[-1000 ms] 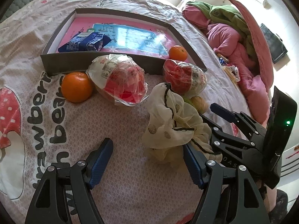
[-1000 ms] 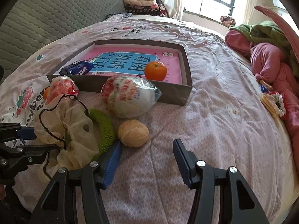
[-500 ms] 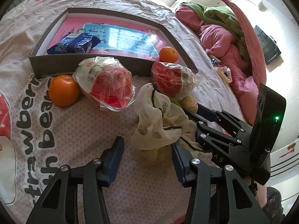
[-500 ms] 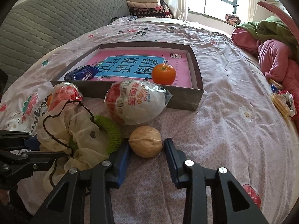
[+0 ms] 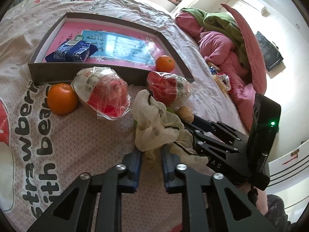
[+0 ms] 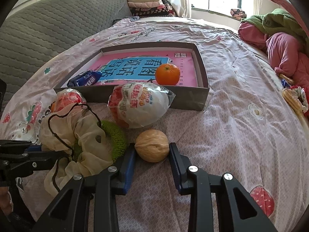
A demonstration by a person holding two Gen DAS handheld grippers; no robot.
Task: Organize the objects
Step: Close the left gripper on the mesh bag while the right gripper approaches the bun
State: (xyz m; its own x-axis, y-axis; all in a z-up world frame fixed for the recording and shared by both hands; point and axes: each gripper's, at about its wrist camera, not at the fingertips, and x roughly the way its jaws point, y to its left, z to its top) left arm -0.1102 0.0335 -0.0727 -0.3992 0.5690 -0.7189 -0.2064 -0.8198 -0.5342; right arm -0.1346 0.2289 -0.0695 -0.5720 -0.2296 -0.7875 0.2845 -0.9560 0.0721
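Note:
My left gripper [image 5: 151,152] is closing, and its blue pads pinch the near end of a cream cloth pouch [image 5: 156,123] with a black cord. My right gripper [image 6: 152,151] is closing too, its pads against both sides of a tan walnut [image 6: 151,145] on the bedspread. A green crocheted ring [image 6: 115,135] lies half under the pouch. Two wrapped red-and-white egg toys [image 5: 104,92] [image 5: 170,89] and an orange [image 5: 61,98] lie in front of the grey box [image 5: 87,71]. Inside the box are a blue packet [image 5: 73,51] and a second orange [image 6: 167,74].
Pink and green clothing [image 5: 222,44] is heaped along the right of the bed. A grey quilted headboard [image 6: 48,31] rises at the left. Small snack packs [image 6: 293,96] lie near the bed's right edge. Bare bedspread stretches to the right of the walnut.
Both grippers went from wide apart to closed in: the left on the pouch's near end, the right around the walnut. Neither hand shifted place and the objects stayed put.

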